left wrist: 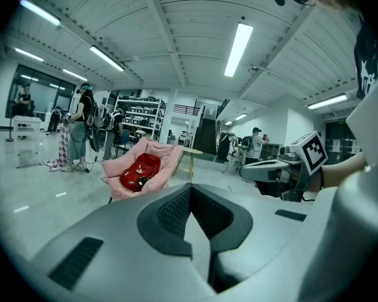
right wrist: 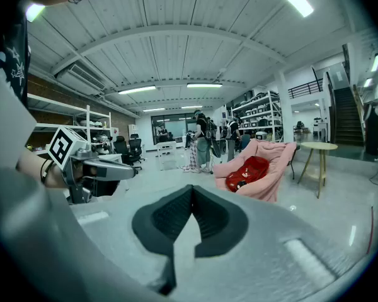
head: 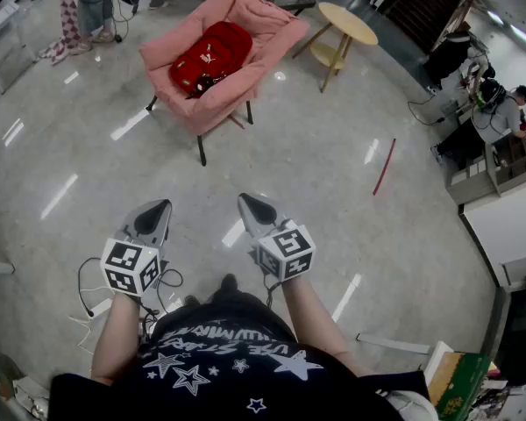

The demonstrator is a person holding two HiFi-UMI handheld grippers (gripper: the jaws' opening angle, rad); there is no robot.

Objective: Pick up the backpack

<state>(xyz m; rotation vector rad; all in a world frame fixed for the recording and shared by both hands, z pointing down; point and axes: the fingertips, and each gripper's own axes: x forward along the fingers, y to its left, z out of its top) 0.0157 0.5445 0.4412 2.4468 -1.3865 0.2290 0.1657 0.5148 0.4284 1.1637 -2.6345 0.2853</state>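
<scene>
Both pairs of dark ribbed jaws are pressed together with nothing between them. The left gripper (left wrist: pixel 190 197) and the right gripper (right wrist: pixel 192 197) are empty, held side by side and tilted slightly down in front of the person's dark star-printed shirt (head: pixel 219 358). That reads as a carrying posture for walking up rather than a reach. Beyond the 2 grippers lies a wide stretch of pale glossy floor (head: pixel 316 147), so the task's thing is well apart from either one. The red fabric backpack (head: pixel 212 55) lies slumped in the seat of the soft pink folding chair (head: pixel 245 11), cradled by the sagging cushion so that it is unlikely to slide off. Dark straps or a handle seem to sit at its nearer end, though that detail is too small to be sure of. 1 round pale wooden side table (head: pixel 349 23) stands near the chair, and a standing person (head: pixel 92 3) is behind it. By my judgement the approach is not yet made, and the jaws must open before any grasp.
</scene>
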